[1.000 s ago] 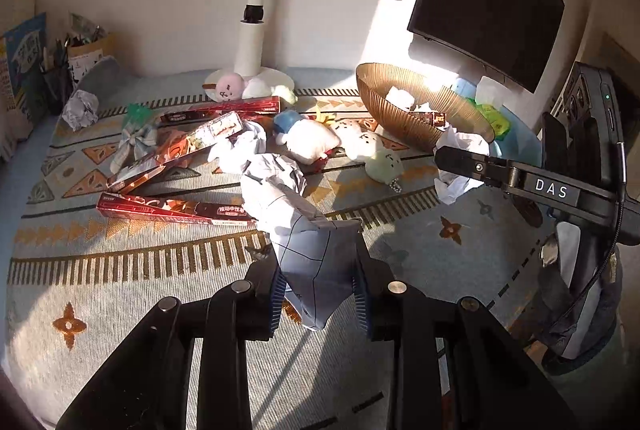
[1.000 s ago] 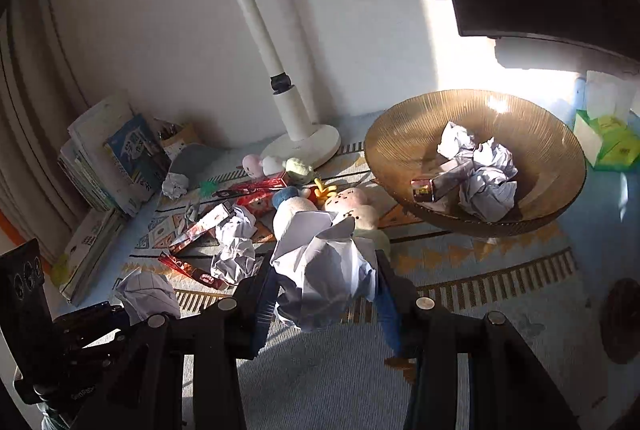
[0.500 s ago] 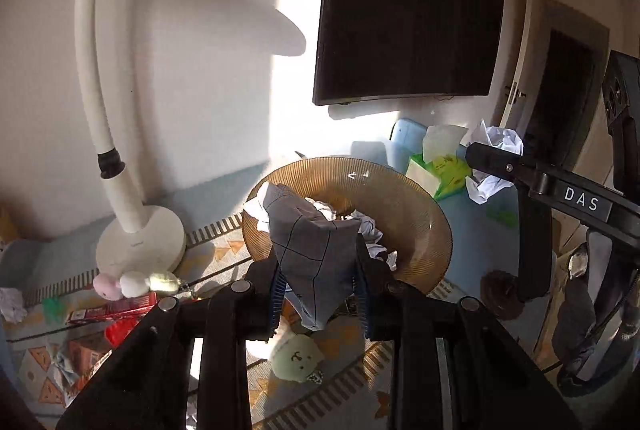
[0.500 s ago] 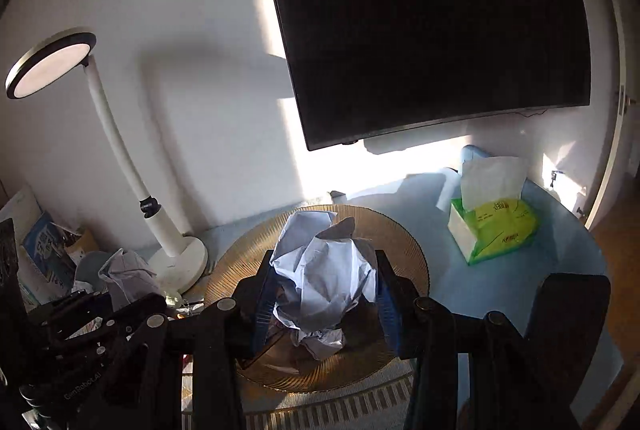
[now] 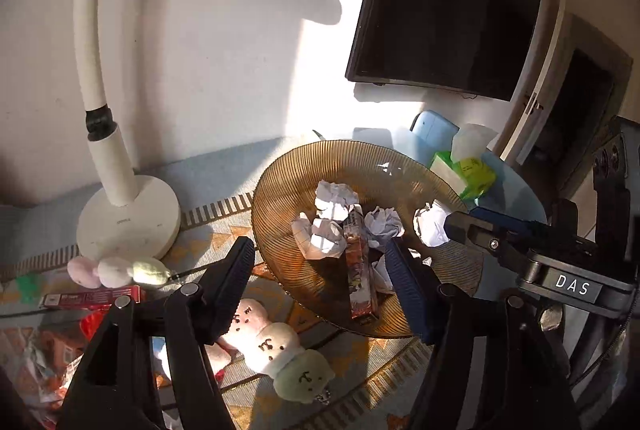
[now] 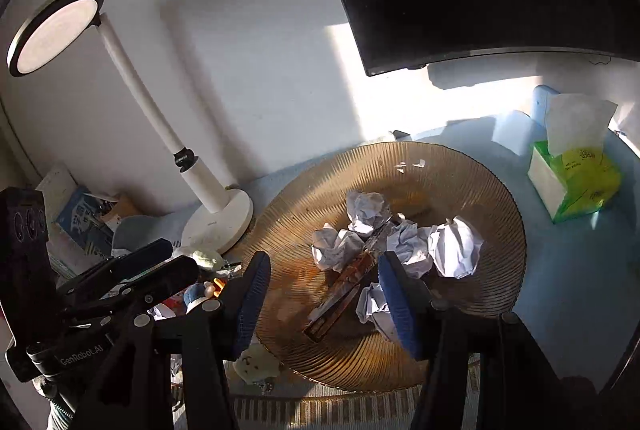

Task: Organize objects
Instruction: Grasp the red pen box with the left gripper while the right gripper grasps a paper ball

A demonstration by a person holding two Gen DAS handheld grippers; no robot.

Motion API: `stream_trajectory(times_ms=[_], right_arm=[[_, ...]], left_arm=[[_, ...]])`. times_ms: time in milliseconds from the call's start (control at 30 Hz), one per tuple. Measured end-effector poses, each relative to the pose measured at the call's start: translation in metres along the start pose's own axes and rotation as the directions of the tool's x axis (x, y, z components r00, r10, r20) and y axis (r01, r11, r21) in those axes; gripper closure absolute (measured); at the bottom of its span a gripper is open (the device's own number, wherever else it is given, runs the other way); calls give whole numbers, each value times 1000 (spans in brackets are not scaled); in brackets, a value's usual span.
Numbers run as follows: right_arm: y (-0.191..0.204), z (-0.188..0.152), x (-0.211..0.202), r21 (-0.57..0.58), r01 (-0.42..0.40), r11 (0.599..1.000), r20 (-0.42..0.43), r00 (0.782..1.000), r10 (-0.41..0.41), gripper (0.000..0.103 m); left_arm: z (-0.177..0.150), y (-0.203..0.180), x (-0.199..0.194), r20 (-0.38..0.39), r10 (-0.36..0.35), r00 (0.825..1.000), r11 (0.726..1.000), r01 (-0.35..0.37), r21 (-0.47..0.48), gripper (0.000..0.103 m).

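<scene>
Both my tongs hang spread wide above the ribbed amber glass bowl (image 5: 280, 185), and neither grips anything. My left tongs (image 5: 320, 286) frame the bowl's lower centre in the left wrist view; my right tongs (image 6: 320, 298) frame it at bottom centre in theirs. Crumpled white paper balls (image 6: 456, 250) lie heaped in the middle of the bowl, touching one another, with a long red-brown printed box (image 5: 360, 278) lying among them, pointing to the lower edge. Lower left of the bowl on the patterned mat (image 5: 360, 386), a pink, white and green plush skewer (image 5: 276, 346) lies just beside the rim. The white desk lamp's (image 5: 128, 222) round base sits at left, and a green tissue pack (image 6: 576, 177) stands at right on the pale blue counter (image 6: 560, 282).
</scene>
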State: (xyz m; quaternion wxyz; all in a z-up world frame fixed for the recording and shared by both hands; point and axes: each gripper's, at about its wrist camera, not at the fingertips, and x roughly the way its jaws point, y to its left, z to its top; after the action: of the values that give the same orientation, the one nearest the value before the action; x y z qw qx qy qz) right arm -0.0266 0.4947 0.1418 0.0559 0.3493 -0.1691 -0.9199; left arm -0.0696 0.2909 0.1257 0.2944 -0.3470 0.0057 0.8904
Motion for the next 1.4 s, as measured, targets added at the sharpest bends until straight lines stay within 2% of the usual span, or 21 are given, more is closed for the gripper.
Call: stream_trajectory(times_ms=[33, 100, 167, 267, 300, 333, 367, 400, 500, 567, 633, 733, 833, 900, 1033, 1167, 1200, 1233, 1300, 1333, 1400], right_arm=[[3, 1, 9, 18, -54, 998, -38, 998, 55, 48], [5, 1, 33, 86, -159, 983, -123, 978, 169, 48], [7, -1, 49, 137, -185, 973, -170, 964, 207, 48], [32, -14, 42, 73, -251, 965, -143, 955, 259, 48], [43, -21, 36, 42, -284, 958, -137, 948, 287, 47], [57, -29, 30, 5, -315, 949, -132, 941, 312, 44], [71, -39, 25, -29, -333, 943, -132, 936, 326, 34], [85, -50, 21, -62, -339, 939, -129, 935, 329, 28], [122, -84, 24, -132, -348, 928, -149, 933, 328, 26], [135, -104, 34, -137, -335, 932, -164, 936, 312, 26], [142, -125, 47, -168, -265, 949, -153, 959, 240, 26], [141, -147, 64, -208, -159, 965, -132, 982, 133, 26], [139, -152, 67, -234, -96, 968, -115, 991, 70, 26], [140, -153, 65, -254, -61, 965, -80, 996, 42, 24], [142, -153, 78, -272, -38, 962, -125, 992, 4, 24], [141, -153, 78, -268, -44, 962, -135, 991, 8, 24], [142, -152, 79, -270, -54, 961, -147, 989, 14, 24], [144, -152, 81, -275, -70, 959, -163, 986, 25, 24], [154, -150, 84, -283, -121, 951, -190, 979, 68, 24], [159, -148, 85, -279, -140, 950, -197, 977, 86, 24], [170, -144, 91, -266, -162, 950, -208, 972, 108, 23]], left_arm=[[-3, 7, -9, 11, 9, 1000, 1000, -9, -11, 37], [-11, 22, -28, 26, 42, 999, 999, -41, -32, 37], [-21, 38, -50, 44, 82, 996, 996, -80, -50, 37], [-44, 68, -94, 69, 161, 984, 983, -154, -97, 34], [-52, 79, -107, 78, 195, 978, 975, -185, -120, 28], [-63, 91, -123, 90, 230, 969, 965, -216, -146, 21], [-74, 102, -137, 99, 264, 959, 955, -245, -168, 19], [-86, 113, -151, 102, 304, 947, 940, -281, -191, 17], [-120, 144, -174, 57, 413, 909, 887, -387, -254, 11], [-143, 164, -181, 15, 472, 882, 840, -444, -311, 11], [-165, 185, -182, -33, 481, 876, 806, -457, -376, 11], [-190, 204, -177, -76, 537, 840, 749, -517, -414, 12], [-205, 212, -165, -107, 574, 812, 715, -561, -417, 12], [-212, 215, -159, -115, 562, 819, 716, -552, -428, 12], [-212, 218, -151, -158, 545, 823, 717, -556, -420, 11], [-212, 215, -151, -156, 539, 828, 723, -550, -417, 12], [-210, 216, -150, -156, 515, 843, 729, -527, -438, 12], [-208, 219, -148, -154, 463, 873, 734, -475, -485, 12], [-205, 225, -136, -165, 332, 929, 726, -363, -584, 13], [-203, 226, -129, -166, 280, 945, 717, -321, -618, 13], [-192, 218, -120, -185, 326, 927, 705, -369, -606, 16]])
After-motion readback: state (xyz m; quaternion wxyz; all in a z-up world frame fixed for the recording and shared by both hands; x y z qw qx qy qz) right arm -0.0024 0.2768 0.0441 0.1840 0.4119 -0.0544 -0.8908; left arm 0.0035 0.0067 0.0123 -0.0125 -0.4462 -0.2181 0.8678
